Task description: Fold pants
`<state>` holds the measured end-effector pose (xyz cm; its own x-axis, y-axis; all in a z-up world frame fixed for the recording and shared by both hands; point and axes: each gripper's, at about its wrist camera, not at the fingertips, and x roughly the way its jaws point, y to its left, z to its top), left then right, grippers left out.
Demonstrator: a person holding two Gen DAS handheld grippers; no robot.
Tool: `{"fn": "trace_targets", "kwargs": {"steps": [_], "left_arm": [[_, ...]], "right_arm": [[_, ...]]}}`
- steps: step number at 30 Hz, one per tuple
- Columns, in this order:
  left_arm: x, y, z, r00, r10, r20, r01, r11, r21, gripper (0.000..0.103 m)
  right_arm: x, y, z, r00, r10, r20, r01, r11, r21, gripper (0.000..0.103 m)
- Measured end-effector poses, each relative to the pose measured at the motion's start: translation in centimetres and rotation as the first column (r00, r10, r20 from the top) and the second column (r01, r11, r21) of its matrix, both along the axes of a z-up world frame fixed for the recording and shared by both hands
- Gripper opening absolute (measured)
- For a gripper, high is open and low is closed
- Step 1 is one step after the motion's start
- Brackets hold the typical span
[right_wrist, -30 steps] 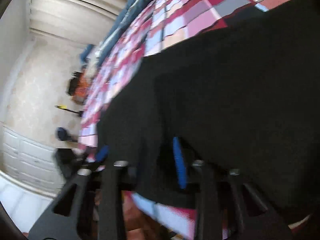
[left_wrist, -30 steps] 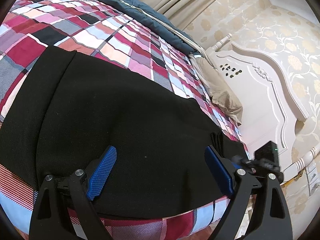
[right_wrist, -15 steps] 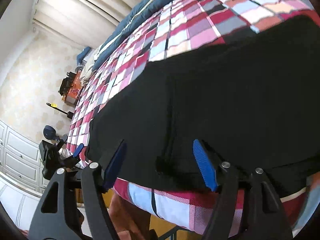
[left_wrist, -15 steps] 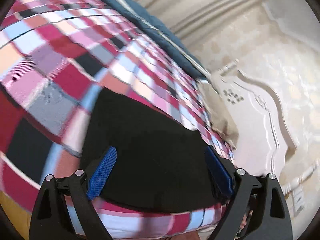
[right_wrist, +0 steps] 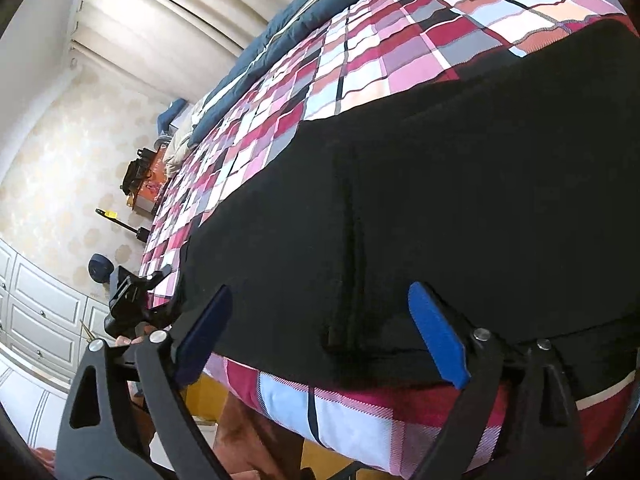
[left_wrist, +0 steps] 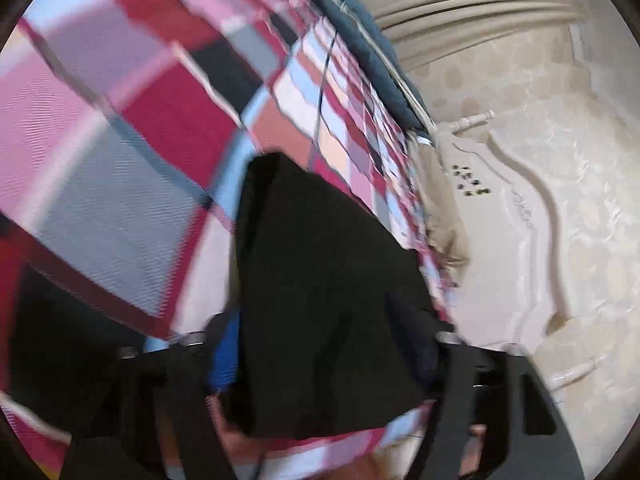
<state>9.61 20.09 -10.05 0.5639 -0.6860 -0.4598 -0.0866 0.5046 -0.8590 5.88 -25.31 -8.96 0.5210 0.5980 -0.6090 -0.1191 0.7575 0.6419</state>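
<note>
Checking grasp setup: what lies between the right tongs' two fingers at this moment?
In the right wrist view, the right tongs stand open, with the near edge of the black pants between the fingers, lying on the plaid bedspread. Nothing is gripped.

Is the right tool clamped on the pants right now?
No: in the right wrist view the right tool is open, its blue pads spread wide above the black pants, pinching no fabric.

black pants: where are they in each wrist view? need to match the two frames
Left wrist: black pants lower centre, between the blurred fingers of the left claw.
Right wrist: centre to right edge, ahead of the open right claw.
Shared landmark: plaid bedspread.
</note>
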Motion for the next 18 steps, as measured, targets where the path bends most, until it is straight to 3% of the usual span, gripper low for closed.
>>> {"fn": "trace_targets", "kwargs": {"steps": [1,4,10,18], "left_arm": [[0.3,-0.4,-0.5,1.000,-0.002,-0.020,0.001,1.000,-0.025,0.043],[1.0,-1.2,-1.5,0.998,-0.009,-0.055,0.006,0.999,-0.048,0.027],[0.8,-1.2,-0.9,0.998,0.002,-0.067,-0.007,0.997,-0.082,0.025],[0.3,-3.8,5.5,0.997,-0.038,0.063,0.036,0.999,0.031,0.017]], "right_arm": [[0.0,0.1,0.0,1.000,0.000,0.003,0.000,1.000,-0.003,0.091],[0.0,0.0,-0.1,1.000,-0.002,0.011,0.002,1.000,-0.002,0.092],[-0.2,-0.2,-0.1,0.999,-0.012,0.035,0.012,1.000,0.005,0.093],[-1.0,-0.5,0.1,0.997,-0.055,0.055,0.053,0.997,0.049,0.094]]}}
